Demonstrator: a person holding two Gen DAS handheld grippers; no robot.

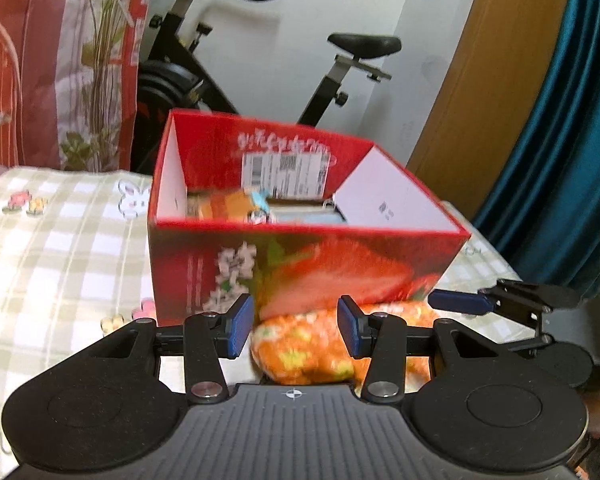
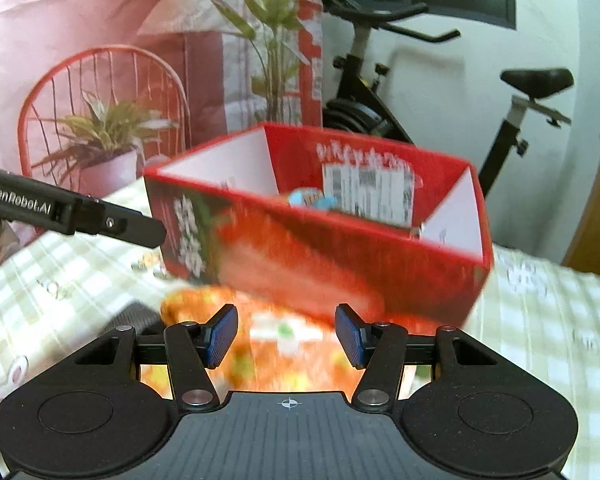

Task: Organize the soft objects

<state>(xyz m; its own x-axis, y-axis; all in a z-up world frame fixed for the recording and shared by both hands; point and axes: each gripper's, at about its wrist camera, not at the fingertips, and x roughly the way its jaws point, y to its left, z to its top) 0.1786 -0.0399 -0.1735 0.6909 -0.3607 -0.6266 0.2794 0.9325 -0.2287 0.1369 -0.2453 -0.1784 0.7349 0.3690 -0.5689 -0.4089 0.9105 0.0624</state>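
An orange soft toy with green and white spots [image 1: 300, 344] lies on the checked cloth just in front of a red strawberry-print box [image 1: 300, 256]. My left gripper [image 1: 296, 330] is open with its blue pads on either side of the toy, not clamping it. In the right wrist view the same toy [image 2: 284, 344] lies between the open pads of my right gripper [image 2: 286, 336], with the box [image 2: 340, 264] right behind. Inside the box lie an orange soft item [image 1: 228, 206] and a light blue one [image 1: 260, 204]. The frames are blurred.
The green-and-white checked cloth [image 1: 60, 248] covers the surface. An exercise bike [image 1: 204, 72] stands behind the box by a white wall. A red plant-print backdrop [image 2: 120, 80] hangs at the left. A teal curtain [image 1: 560, 140] hangs at the right.
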